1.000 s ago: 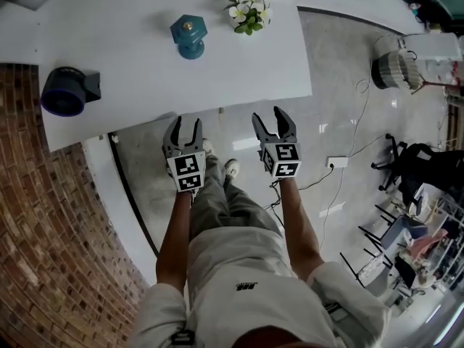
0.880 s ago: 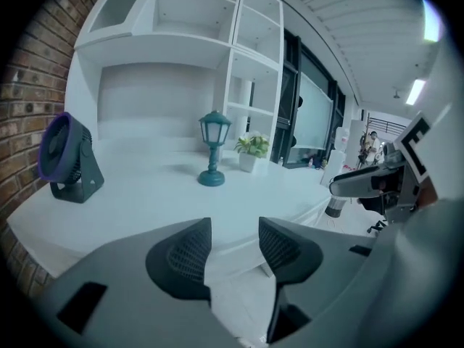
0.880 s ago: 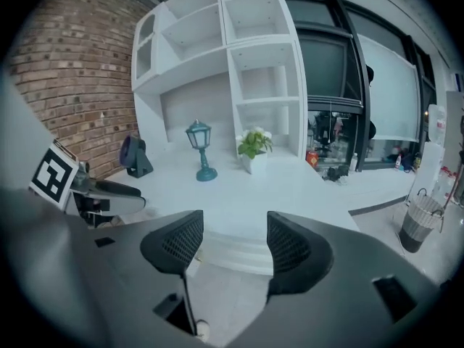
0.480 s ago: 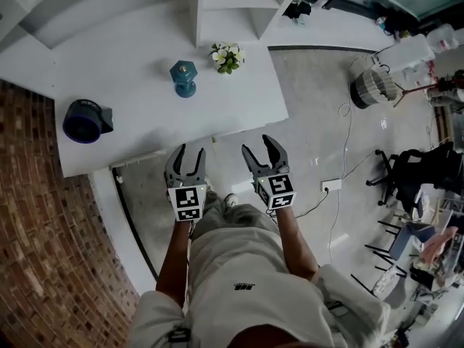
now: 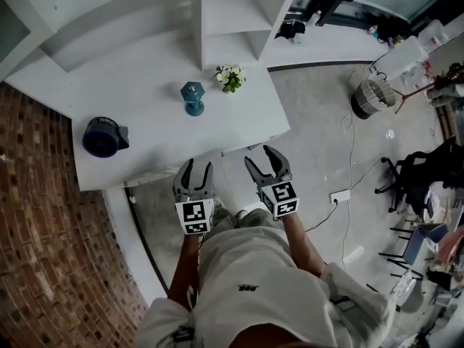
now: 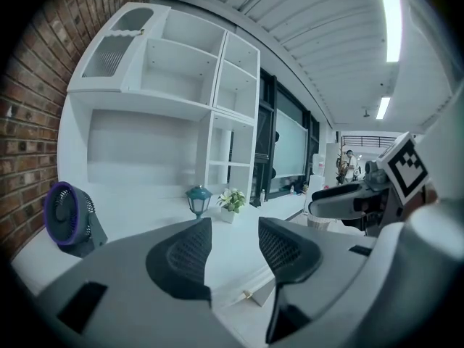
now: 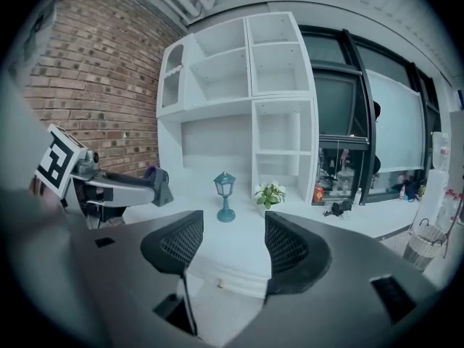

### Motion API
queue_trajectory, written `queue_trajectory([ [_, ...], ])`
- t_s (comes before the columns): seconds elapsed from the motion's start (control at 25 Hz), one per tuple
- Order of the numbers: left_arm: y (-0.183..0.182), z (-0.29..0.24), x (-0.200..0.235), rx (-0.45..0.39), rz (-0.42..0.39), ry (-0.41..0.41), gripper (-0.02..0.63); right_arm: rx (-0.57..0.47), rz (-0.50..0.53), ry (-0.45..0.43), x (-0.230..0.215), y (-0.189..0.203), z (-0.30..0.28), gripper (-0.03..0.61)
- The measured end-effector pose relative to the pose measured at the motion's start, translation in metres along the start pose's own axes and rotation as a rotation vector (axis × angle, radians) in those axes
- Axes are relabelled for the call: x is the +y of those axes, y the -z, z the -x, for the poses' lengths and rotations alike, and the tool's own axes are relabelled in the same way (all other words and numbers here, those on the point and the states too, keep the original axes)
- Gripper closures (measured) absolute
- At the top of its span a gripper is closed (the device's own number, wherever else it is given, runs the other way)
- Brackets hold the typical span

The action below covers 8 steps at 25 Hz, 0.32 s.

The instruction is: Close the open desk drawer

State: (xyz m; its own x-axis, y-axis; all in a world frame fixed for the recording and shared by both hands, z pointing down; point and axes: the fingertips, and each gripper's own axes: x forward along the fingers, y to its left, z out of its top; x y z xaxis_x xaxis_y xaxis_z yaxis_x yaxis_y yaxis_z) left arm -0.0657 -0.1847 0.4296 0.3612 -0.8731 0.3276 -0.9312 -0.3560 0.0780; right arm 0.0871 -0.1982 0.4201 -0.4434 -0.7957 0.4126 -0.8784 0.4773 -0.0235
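The person stands at a white desk, holding both grippers just short of its front edge, level with each other and aimed at it. The left gripper (image 5: 198, 164) has its jaws apart with nothing between them; its own view looks through the gap at the desk edge. The right gripper (image 5: 259, 156) is likewise spread and empty.

The white drawer front (image 6: 233, 287) sits directly under the lip of the tabletop (image 5: 159, 140), straight ahead of both grippers, and carries a small brass-coloured knob (image 6: 246, 294). From above it shows only as a narrow pale strip (image 5: 165, 172) along the desk's near edge. Neither gripper touches it.

No view settles how far the drawer stands out. The strip could be a front left slightly proud of the desk and about to be pushed, or a front already home with the grippers clear of it. If it is proud, closing it would call for a flat, square press on the panel near the knob, driven straight towards the desk so the drawer does not skew on its runners.

On the tabletop, well behind the edge, stand a round purple desk fan (image 5: 100, 136), a small teal lantern (image 5: 193, 96) and a white pot of pale flowers (image 5: 230, 77), in front of a white open shelf unit (image 5: 232, 20).
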Motion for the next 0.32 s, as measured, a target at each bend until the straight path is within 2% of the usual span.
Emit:
queue_trajectory([
  [0.32, 0.0042, 0.0042, 0.0071, -0.009, 0.012, -0.014, 0.399, -0.006, 0.011, -0.006, 0.0034, -0.0012, -0.0021, 0.316],
])
